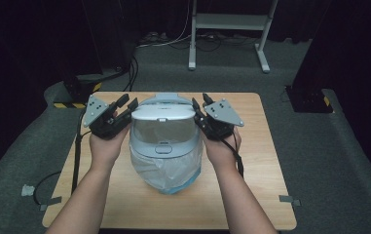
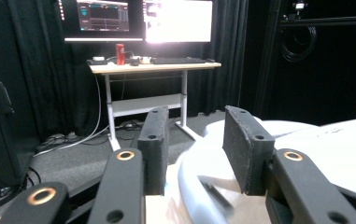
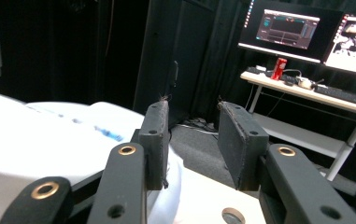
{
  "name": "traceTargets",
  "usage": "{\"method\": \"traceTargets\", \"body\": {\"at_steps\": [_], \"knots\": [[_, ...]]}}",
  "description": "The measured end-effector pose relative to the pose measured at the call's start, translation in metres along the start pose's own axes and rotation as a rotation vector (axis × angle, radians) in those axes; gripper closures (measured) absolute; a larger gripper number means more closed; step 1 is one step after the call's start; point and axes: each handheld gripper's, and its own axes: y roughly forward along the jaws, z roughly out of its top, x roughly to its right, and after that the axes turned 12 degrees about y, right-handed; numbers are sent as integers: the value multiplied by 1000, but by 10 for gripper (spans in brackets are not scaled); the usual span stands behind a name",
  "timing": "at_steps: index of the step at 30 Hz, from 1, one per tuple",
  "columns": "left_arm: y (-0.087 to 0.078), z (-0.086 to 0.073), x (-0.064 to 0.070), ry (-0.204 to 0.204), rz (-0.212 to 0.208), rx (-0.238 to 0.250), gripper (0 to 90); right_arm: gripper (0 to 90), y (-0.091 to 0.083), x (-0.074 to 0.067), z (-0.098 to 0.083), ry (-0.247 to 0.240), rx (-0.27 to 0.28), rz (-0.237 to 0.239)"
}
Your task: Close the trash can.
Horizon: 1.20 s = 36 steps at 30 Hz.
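The lidded bin (image 1: 165,141), lined with a plastic bag (image 1: 166,173), is standing upright between the two grippers, equally near both. The left gripper (image 1: 125,105) and right gripper (image 1: 198,106) are flanking its lid (image 1: 163,113), jaws parted, gripping nothing, pointing forward.

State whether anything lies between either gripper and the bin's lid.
Nothing visible does. The left gripper and right gripper flank the lid closely, with jaws open and no object between them and its edges.
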Motion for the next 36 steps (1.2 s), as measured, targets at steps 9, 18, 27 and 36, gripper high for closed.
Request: {"method": "traceTargets", "body": {"at_steps": [9, 18, 27, 36], "knots": [[-19, -9, 15, 17, -18, -4, 547, 624, -18, -10, -15, -11, -15, 23], [-29, -16, 29, 25, -37, -25, 462, 621, -29, -19, -28, -16, -28, 42], [-33, -19, 34, 31, -14, -16, 457, 627, -36, -26, -34, -13, -17, 54], [-34, -22, 38, 29, -26, -20, 527, 748, -36, -27, -38, -3, -33, 82]]}}
